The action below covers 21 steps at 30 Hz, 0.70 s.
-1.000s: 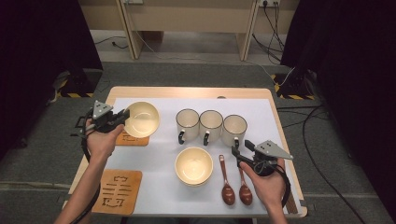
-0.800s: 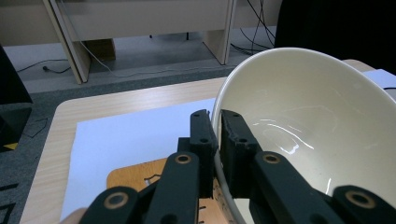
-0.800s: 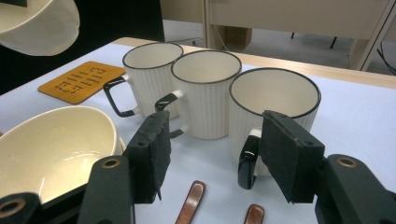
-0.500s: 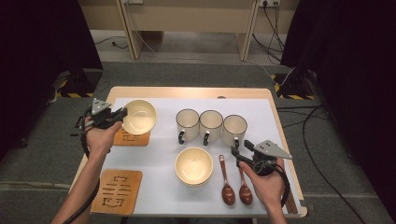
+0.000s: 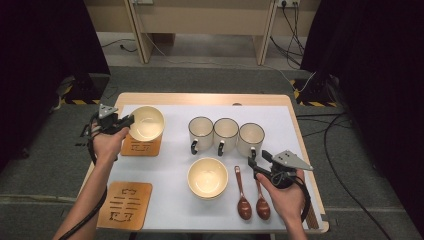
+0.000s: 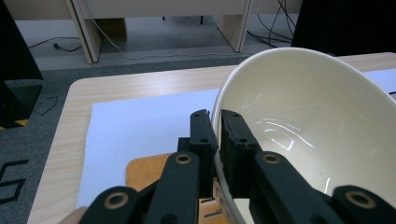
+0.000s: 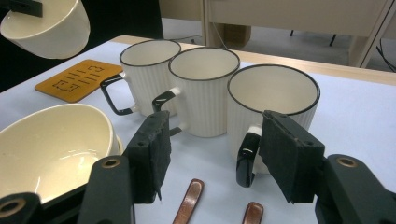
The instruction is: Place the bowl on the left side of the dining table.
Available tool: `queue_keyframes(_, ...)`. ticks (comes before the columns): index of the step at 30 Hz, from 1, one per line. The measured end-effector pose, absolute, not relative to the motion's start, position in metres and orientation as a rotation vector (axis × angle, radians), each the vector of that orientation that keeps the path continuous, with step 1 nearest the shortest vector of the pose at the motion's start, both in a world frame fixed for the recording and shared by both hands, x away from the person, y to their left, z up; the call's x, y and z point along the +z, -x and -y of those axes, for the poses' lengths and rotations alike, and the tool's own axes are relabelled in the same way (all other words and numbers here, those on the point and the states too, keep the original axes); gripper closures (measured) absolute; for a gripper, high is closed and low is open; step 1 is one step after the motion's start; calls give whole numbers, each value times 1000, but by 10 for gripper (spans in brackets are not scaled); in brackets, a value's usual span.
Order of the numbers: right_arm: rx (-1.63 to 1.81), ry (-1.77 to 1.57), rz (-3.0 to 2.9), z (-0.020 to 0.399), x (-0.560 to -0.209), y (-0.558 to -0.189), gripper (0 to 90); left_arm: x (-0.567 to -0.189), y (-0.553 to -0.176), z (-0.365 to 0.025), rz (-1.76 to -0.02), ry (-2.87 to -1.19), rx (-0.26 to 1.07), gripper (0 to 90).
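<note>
Nearby, three mugs (image 5: 226, 136), second bowl (image 5: 207, 177), two spoons (image 5: 251, 197).

The surface (image 5: 210, 99) is a light wooden top, mostly covered by a white sheet (image 5: 172, 160). Directly on the sheet stand three ribbed white mugs (image 5: 226, 136) in a row, handles toward the near side. In front of them sits a cream bowl (image 5: 207, 177), with two brown wooden spoons (image 5: 252, 200) side by side to its right. Two orange-brown coasters, apparently wooden, lie at the left: one at the near corner (image 5: 125, 205), one farther back (image 5: 141, 146).
</note>
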State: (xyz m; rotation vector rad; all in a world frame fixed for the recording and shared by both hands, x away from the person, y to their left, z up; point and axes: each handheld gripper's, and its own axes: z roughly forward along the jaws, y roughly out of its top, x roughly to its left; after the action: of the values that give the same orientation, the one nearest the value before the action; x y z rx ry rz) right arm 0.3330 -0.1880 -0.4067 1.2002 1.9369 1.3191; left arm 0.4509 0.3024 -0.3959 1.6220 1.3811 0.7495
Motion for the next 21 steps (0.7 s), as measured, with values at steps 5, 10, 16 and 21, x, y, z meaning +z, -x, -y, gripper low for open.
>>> queue_keyframes(5, 1323, -1203, -1935, 188, -407, -333, 435, -404, -456, -307, -1416, -1626, 737, 828)
queue_keyframes(10, 1322, -1204, -1941, 187, -408, -333, 435, -415, -463, -314, -1464, -1630, 720, 828)
queue_keyframes(16, 1316, -1209, -1940, 188, -408, -333, 435, -429, -468, -321, -1515, -1632, 696, 828)
queue_keyframes(21, 1319, -1207, -1937, 188, -408, -334, 435, -441, -472, -327, -1562, -1622, 664, 828)
